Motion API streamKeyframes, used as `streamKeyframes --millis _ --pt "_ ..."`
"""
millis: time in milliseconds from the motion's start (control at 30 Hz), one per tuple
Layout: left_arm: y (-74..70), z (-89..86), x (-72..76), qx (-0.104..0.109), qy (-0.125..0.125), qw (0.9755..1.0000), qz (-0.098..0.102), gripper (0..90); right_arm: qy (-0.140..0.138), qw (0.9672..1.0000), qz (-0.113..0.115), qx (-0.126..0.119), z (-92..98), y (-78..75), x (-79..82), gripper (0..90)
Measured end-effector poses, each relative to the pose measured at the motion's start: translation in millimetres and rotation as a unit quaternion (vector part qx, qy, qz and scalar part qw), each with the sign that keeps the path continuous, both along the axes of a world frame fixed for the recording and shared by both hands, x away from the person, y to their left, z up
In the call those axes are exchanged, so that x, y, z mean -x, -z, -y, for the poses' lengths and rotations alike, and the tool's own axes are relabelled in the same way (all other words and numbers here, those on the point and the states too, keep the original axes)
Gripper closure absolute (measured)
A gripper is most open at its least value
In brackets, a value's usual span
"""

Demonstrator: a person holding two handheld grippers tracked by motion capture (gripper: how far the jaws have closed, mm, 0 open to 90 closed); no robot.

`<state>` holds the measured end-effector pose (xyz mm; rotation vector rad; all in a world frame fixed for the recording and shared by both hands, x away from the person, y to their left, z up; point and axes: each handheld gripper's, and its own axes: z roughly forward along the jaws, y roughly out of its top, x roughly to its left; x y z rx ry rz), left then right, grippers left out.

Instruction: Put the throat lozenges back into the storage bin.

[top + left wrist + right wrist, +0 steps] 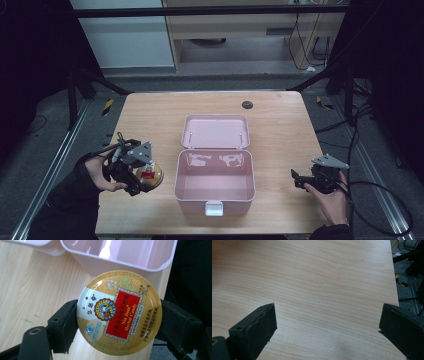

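1. I have the round candy tin [119,312] clamped edge-on in the left gripper [117,322], its jaws partly closed with a pad pressing on each side of the rim and the printed gold-and-red lid facing the gripper's camera.

2. The tin sits squarely between those jaws, clear of the worktop [280,115], with the open pink box [215,180] just beyond the jaw tips in the left gripper view.

3. I judge the tin light and rigid: thin metal, stiff across its width, unlikely to crush under this pinch.

4. Its glossy lacquered rim looks slippery; gripped across the diameter on two small patches, it could pivot or squirt out if the squeeze slackens.

5. The hold across the widest part of the rim seems the best one; a bite off the diameter would tend to push the tin out of the jaws.

6. The right gripper [306,181] hangs on the far side of the box from the left jaws, its own jaws spread wide over bare wood, holding nothing.

7. The box's hinged lid [216,131] lies flat behind the tray, beyond both pairs of jaws.
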<state>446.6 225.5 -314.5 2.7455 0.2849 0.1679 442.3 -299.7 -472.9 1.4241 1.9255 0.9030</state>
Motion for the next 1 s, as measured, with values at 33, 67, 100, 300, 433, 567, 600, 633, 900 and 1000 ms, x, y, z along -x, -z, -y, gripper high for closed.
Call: streamKeyframes --millis 33,67,100,300,433,567,600,633,900,1000 --pt "-1.3 2.2 -0.7 0.000 0.005 1.0000 0.003 19.8 0.000 1.0000 0.000 -0.001 0.1 -0.1 0.1 1.6" --pt "-1.3 2.2 -0.7 0.000 0.005 1.0000 0.003 19.8 0.000 1.0000 0.000 -0.001 0.1 -0.1 0.1 1.6" --pt "-3.9 6.7 -0.9 -0.002 0.008 1.0000 0.004 19.8 0.000 1.0000 0.001 -0.001 0.4 -0.2 0.1 1.6" --pt "-9.8 17.7 -1.5 0.001 0.021 0.9997 0.009 19.8 0.000 1.0000 0.002 0.000 0.6 -0.2 0.2 1.6" --pt "-10.4 28.6 -3.5 0.001 0.028 0.9996 0.008 19.8 0.000 1.0000 0.001 -0.001 0.4 0.0 0.1 1.6" --pt "-10.6 36.6 -4.7 0.002 0.035 0.9994 0.007 19.8 0.000 1.0000 0.002 -0.001 0.7 -0.2 0.3 1.6" --pt "-10.5 38.6 -4.8 0.003 0.036 0.9993 0.007 19.8 0.000 1.0000 0.002 -0.001 0.6 -0.1 0.2 1.6" --pt "-10.4 40.6 -5.0 0.002 0.038 0.9993 0.008 19.8 -0.001 1.0000 0.001 -0.002 0.4 -0.3 0.4 1.6" --pt "-9.4 55.4 -8.1 0.001 0.050 0.9987 0.007 19.8 -0.002 1.0000 0.000 -0.001 0.7 0.4 0.1 1.6" --pt "-7.6 61.5 -9.0 0.001 0.052 0.9986 0.005 19.8 -0.002 1.0000 0.000 -0.001 0.5 0.3 0.0 1.6"
